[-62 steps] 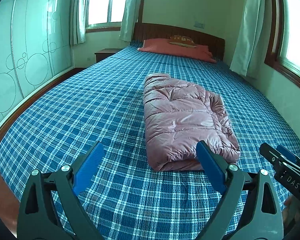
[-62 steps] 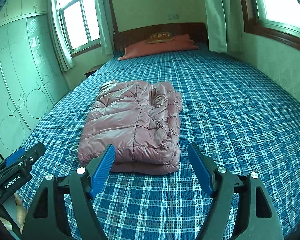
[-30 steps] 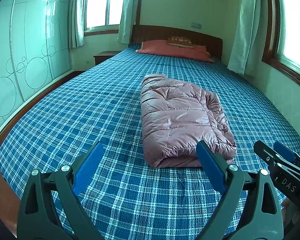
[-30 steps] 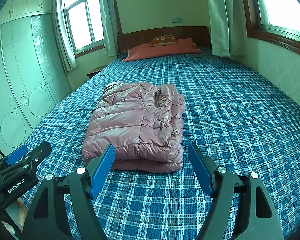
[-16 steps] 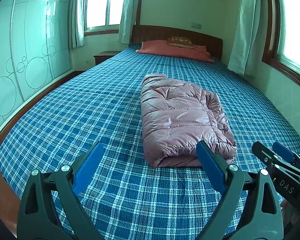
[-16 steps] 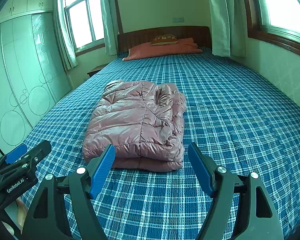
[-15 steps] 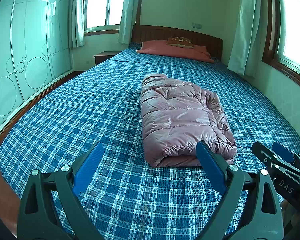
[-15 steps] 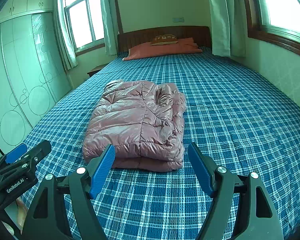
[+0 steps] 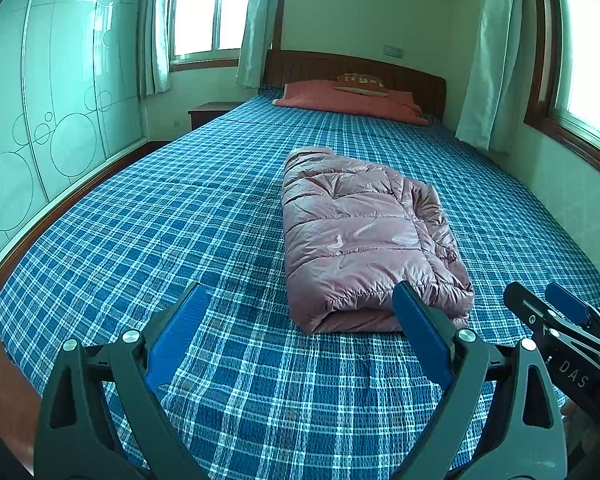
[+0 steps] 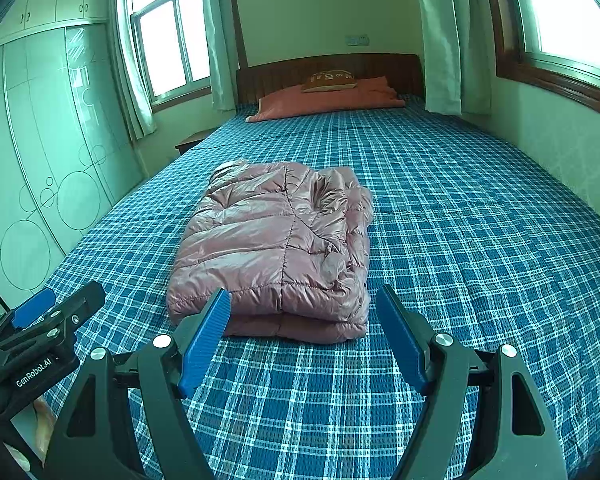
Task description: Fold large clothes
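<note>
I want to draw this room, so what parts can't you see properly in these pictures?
- Jacket: its underside and inner layers are hidden by its own fold, both views.
- Jacket's near corner: left view, covered by a finger of the left hand-held gripper.
- Cushion lettering: too small, both views.
- Nightstand: mostly behind the bed.
- Outside the windows: washed out by glare.

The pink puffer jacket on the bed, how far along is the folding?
Folding looks done: the pink puffer jacket lies in a compact layered bundle on the plaid bed. The left gripper and right gripper are open, holding nothing. Little seems left.
</note>
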